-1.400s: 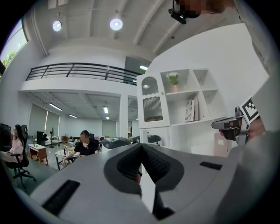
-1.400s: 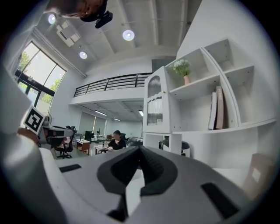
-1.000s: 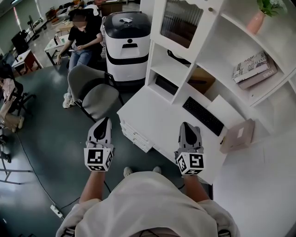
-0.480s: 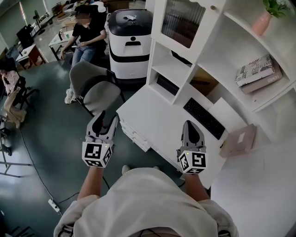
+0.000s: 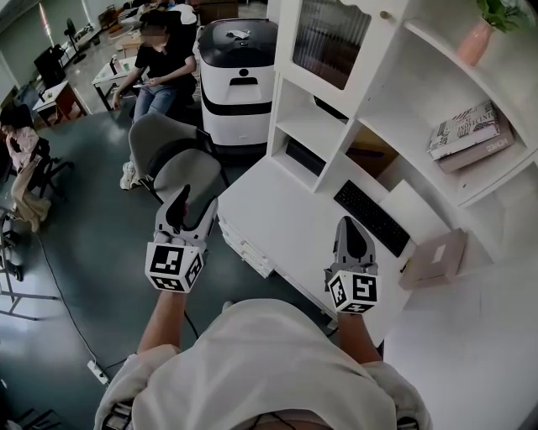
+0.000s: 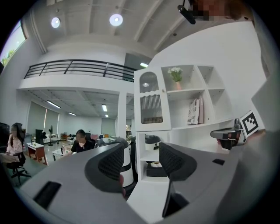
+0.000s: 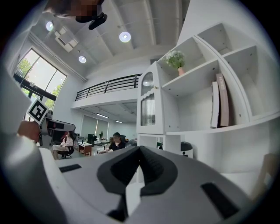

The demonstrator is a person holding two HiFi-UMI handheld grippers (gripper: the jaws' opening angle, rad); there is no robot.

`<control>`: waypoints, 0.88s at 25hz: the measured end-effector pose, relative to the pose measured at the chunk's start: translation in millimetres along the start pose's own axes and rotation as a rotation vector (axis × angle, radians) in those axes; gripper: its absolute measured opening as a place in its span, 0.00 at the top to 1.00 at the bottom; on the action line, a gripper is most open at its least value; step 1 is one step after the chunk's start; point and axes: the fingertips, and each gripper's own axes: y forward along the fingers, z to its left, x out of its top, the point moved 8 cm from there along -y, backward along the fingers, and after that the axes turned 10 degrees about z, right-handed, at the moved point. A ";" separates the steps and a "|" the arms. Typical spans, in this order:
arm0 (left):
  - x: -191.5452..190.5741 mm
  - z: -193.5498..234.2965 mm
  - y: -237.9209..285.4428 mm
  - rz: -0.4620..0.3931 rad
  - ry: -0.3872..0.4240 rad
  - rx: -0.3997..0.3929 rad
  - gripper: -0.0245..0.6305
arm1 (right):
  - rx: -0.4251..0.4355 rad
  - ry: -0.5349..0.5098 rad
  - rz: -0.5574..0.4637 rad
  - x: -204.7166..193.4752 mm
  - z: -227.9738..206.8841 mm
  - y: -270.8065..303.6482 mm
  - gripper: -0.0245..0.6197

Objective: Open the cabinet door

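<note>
White shelving carries the door [image 5: 329, 38], a ribbed-glass panel in the unit's upper left section. It looks shut and sits well above and beyond both grippers.

The left gripper [image 5: 192, 206] has just been opening. Its jaws stand wide apart with nothing between them. The right gripper [image 5: 349, 227] has its jaws pressed together and holds nothing.

Recommended procedure:
1. Raise the left gripper to the knob [image 5: 385, 15] on the door's right edge.
2. Centre the knob between the pads and close firmly.
3. Pull in an arc about the opposite edge, the likely hinge side, not straight back.
4. Keep the right gripper clear of the swing.

Count:
- grippers: two
- door: one
- knob: one
- books [image 5: 466, 126]: two
- plant [image 5: 477, 34]: one
- keyboard [image 5: 370, 210]: one
</note>
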 end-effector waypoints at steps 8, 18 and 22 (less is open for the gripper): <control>34.9 4.3 18.7 -0.035 0.060 -0.004 0.58 | -0.020 0.011 -0.006 0.0 -5.9 -4.2 0.96; 83.8 6.5 49.7 -0.089 0.115 -0.037 0.58 | -0.073 0.027 0.002 -4.8 -14.8 -18.4 0.96; 103.7 4.2 63.3 -0.111 0.132 -0.056 0.58 | -0.093 0.033 0.007 -6.3 -17.1 -24.0 0.96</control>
